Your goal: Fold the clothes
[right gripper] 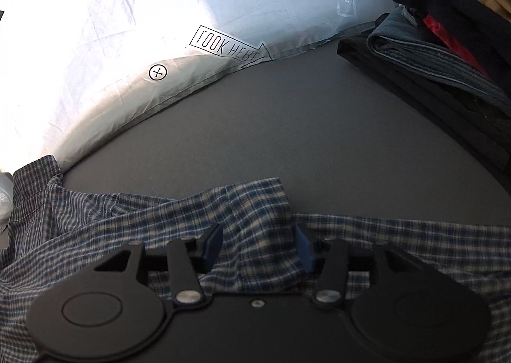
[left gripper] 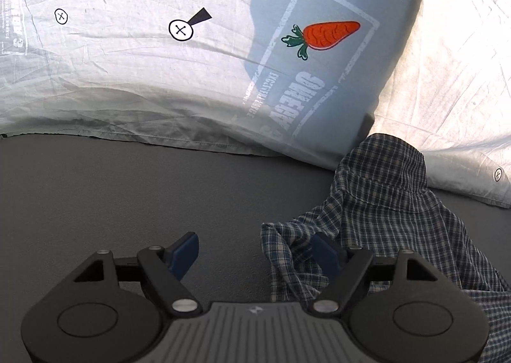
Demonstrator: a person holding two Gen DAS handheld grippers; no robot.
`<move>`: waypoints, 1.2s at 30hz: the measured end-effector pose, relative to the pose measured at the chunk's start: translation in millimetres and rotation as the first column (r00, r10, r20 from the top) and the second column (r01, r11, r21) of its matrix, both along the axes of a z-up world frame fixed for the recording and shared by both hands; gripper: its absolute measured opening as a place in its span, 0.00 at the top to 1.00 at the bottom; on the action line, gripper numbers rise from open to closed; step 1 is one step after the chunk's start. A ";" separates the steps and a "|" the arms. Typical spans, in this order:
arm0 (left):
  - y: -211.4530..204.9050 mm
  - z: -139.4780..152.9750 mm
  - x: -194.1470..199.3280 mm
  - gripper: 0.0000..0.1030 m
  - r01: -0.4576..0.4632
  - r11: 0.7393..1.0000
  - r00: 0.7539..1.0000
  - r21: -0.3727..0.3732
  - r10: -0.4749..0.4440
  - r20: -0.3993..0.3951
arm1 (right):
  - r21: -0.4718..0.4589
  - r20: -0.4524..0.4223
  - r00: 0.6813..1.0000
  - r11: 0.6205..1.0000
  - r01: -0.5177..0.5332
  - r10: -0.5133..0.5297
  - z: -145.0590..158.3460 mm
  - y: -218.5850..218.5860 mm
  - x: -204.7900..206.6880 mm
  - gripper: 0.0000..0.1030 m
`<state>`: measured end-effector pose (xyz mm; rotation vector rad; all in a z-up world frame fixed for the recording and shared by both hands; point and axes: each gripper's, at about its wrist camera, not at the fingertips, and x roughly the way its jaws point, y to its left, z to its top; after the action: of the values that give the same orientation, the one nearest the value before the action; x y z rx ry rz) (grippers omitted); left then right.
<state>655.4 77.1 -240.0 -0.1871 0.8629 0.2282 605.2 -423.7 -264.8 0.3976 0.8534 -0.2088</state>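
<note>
A: Where does the plaid shirt lie from each gripper?

B: Crumpled on the grey bed surface. The right gripper hangs over it, fingers wide apart astride a ridge of cloth, clamping nothing. The left gripper, equally spread, has cloth only at its right finger.

A: Open room?

B: Bare grey ahead; pillow beyond, stacked clothes to the right.

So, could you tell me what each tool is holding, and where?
Nothing is held. Both the left tool and right tool are open, jaws spread around folds of the plaid shirt.
</note>
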 end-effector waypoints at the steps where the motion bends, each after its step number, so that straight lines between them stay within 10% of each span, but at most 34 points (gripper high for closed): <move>1: -3.9 0.9 -7.4 0.16 0.010 1.000 1.000 0.008 -0.010 -0.009 | 0.027 -0.004 1.000 1.000 0.014 -0.014 -2.6 -4.0 1.1 0.48; 3: -12.4 -1.0 -28.2 0.15 0.027 1.000 0.999 0.010 -0.027 -0.039 | 0.084 0.015 1.000 0.996 0.020 -0.021 -4.9 -9.7 1.0 0.47; 7: -30.0 -9.4 -77.8 0.15 0.057 0.998 0.992 -0.007 -0.058 -0.114 | 0.230 0.098 0.994 0.972 0.034 -0.058 0.2 -16.3 -10.6 0.96; 12: -46.5 -17.8 -140.6 0.14 0.082 0.996 0.976 -0.035 -0.088 -0.199 | 0.435 0.207 0.965 0.899 0.054 -0.158 15.1 -21.2 -36.2 0.96; 19: -62.6 -20.4 -233.7 0.10 0.053 0.997 0.954 -0.056 -0.067 -0.291 | 0.674 0.392 0.911 0.714 -0.189 -0.129 51.5 1.7 -89.6 0.96; 28: -78.8 -34.2 -293.7 0.10 0.080 0.995 0.907 -0.056 -0.096 -0.410 | 0.897 0.342 0.922 0.355 -0.263 -0.180 28.7 54.2 -157.3 0.96; 36: -69.2 -46.1 -329.1 0.02 0.062 0.996 0.886 -0.057 -0.081 -0.457 | 0.922 0.293 0.954 0.281 -0.265 -0.062 21.3 93.2 -204.5 0.97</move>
<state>326.3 7.9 -286.1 -0.1394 1.3462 0.1875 400.8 -330.5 -243.5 1.5149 0.6240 0.5653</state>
